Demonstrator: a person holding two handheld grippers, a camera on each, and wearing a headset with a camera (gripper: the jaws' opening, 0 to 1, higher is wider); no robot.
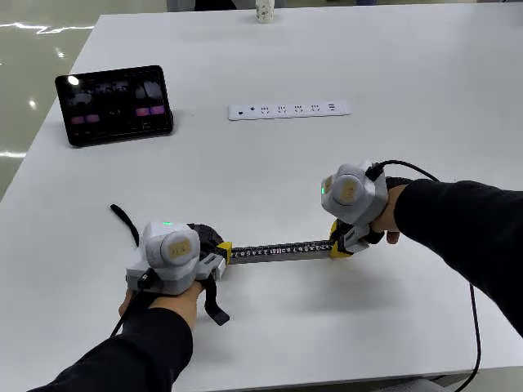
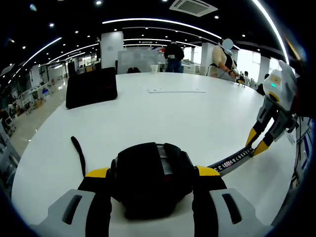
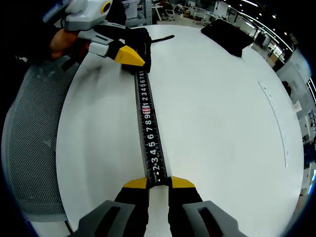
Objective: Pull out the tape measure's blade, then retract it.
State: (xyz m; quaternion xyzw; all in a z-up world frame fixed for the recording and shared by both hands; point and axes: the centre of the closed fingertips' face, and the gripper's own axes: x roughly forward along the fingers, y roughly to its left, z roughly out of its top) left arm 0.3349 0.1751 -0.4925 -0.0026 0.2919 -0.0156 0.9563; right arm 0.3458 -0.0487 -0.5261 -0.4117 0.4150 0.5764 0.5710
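White workbench (image 1: pixel 327 49) | left gripper (image 2: pixel 153 174) clamped round tape case (image 2: pixel 143 197) (chunky, rigid) | right gripper (image 3: pixel 159 182) pinching blade (image 3: pixel 147 123) tip, I think | thin springy steel, hold flat

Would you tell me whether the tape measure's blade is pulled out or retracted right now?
Pulled out: the blade spans from the case in the left claw to the right claw, numbers showing.

black sleeves (image 1: pixel 155 351), pale grey left gripper (image 1: pixel 219 255) and right gripper (image 1: pixel 337 242), yellow-tipped jaws, black cables (image 1: pixel 473 322).
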